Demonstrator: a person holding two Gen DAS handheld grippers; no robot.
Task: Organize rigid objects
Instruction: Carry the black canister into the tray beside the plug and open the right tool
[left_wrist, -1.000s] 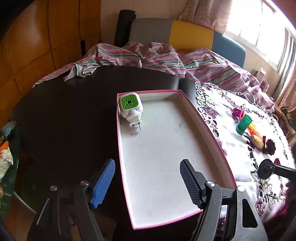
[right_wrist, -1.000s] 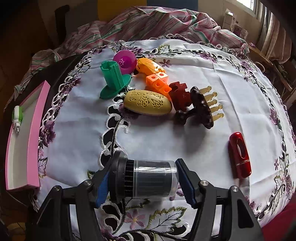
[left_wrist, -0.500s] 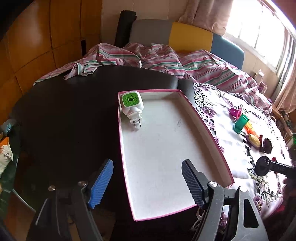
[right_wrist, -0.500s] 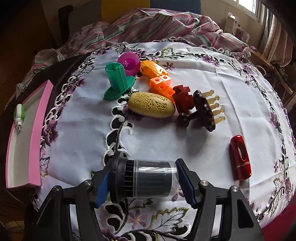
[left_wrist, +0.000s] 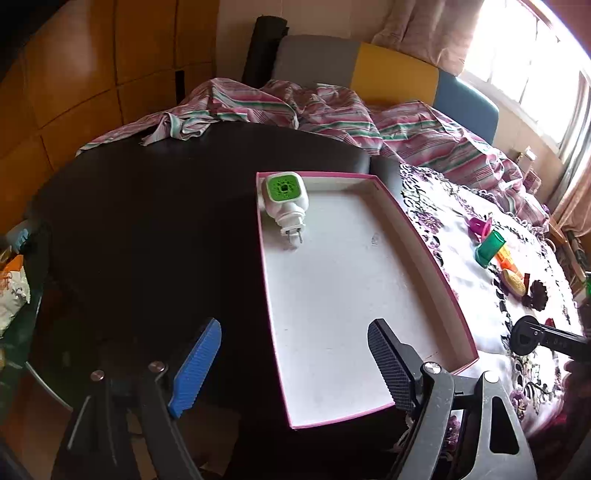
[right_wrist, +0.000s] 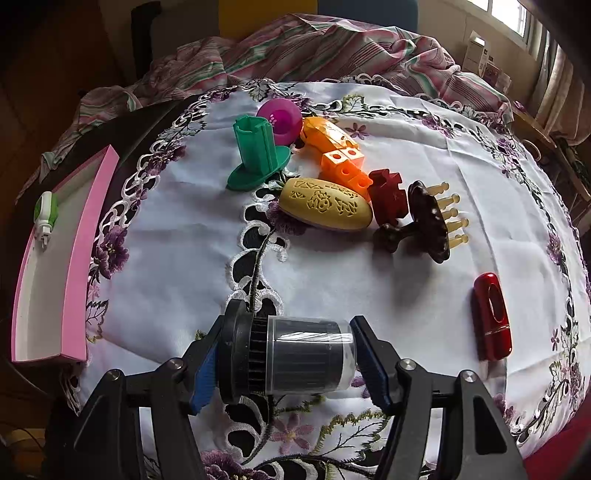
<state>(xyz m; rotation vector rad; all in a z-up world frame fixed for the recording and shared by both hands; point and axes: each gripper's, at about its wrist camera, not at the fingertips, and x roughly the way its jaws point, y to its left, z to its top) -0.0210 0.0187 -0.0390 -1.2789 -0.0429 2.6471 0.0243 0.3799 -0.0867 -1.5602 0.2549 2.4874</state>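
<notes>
A pink-rimmed white tray (left_wrist: 424, 254) lies on the dark table, and a white plug-in device with a green face (left_wrist: 285, 195) rests in its far left corner. My left gripper (left_wrist: 295, 365) hovers over the tray's near left edge; its jaws are opening and nothing is between them. My right gripper (right_wrist: 284, 363) is shut on a black cylinder with a clear cover (right_wrist: 291, 356), held sideways above the embroidered cloth. The same tray (right_wrist: 79, 251) and plug-in device (right_wrist: 46, 212) show at the left of the right wrist view.
On the white embroidered cloth (right_wrist: 369, 288) lie a green stand (right_wrist: 258, 155), a magenta ball (right_wrist: 279, 116), orange blocks (right_wrist: 338, 155), a yellow carved oval (right_wrist: 325, 208), a dark red piece (right_wrist: 388, 195), a brown comb-like piece (right_wrist: 430, 221) and a red case (right_wrist: 492, 315). Striped fabric (left_wrist: 332, 110) is heaped behind.
My left gripper's fingers have spread wider apart. The right gripper still grips the black cylinder, and its view has shifted a little so the objects sit slightly lower.
</notes>
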